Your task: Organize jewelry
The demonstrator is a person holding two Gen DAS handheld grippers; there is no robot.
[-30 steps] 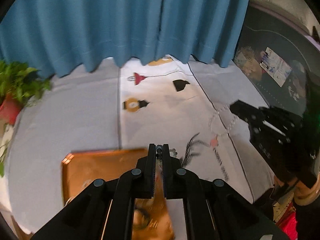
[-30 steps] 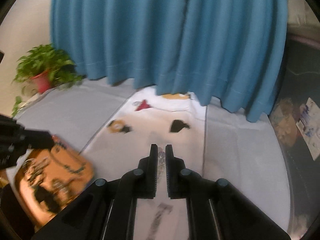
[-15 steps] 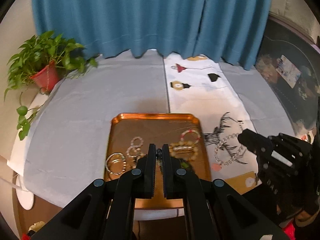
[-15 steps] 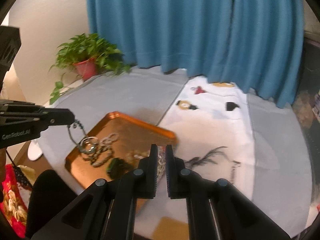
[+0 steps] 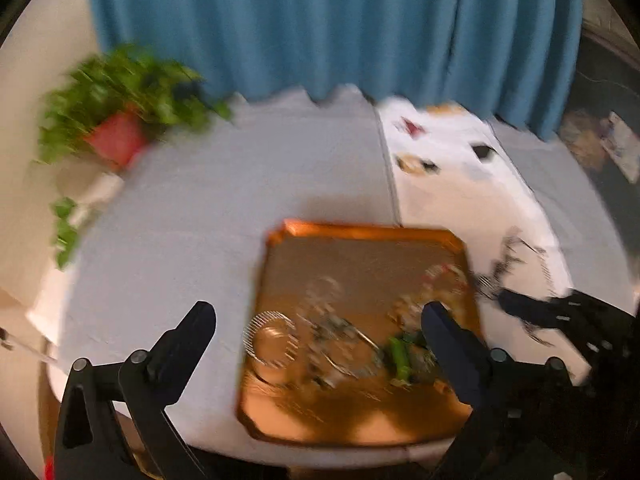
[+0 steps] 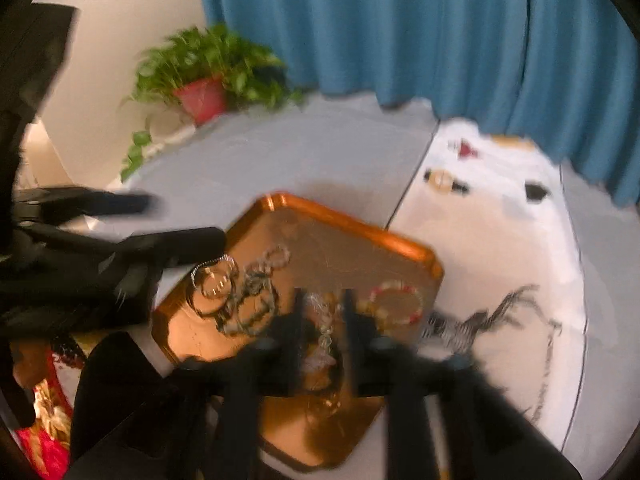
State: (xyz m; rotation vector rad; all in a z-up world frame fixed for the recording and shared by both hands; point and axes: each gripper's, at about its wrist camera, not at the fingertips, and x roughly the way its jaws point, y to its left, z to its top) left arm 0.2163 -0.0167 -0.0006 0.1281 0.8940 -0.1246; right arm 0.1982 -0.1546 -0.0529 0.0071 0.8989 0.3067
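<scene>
Risk: jewelry on the copper tray (image 5: 372,236) lies in a loose tangle, so a chain dropped among the rings could knot with them; a judgement from how close the pieces sit.
Cause: both views are smeared with motion blur, and a release made mid-sweep may scatter a piece past the tray rim onto the grey cloth (image 5: 208,216).
Left gripper (image 5: 316,320): jaws opening and spread very wide over the tray's near half; nothing is pinched between them, and the pads touch nothing that I can make out.
Right gripper (image 6: 322,312): jaws opening, about half apart, above the tray's near edge; a pale beaded chain (image 6: 325,320) shows in the gap, but whether the pads press it I cannot tell.
Jewelry: ring bangles (image 5: 272,338) at the tray's left side, a red-and-white bracelet (image 6: 396,304) at its right, a green piece (image 5: 398,354) near its front.
Stray: a necklace (image 6: 548,356) lies off the tray, to its right on the white runner (image 6: 492,240).
</scene>
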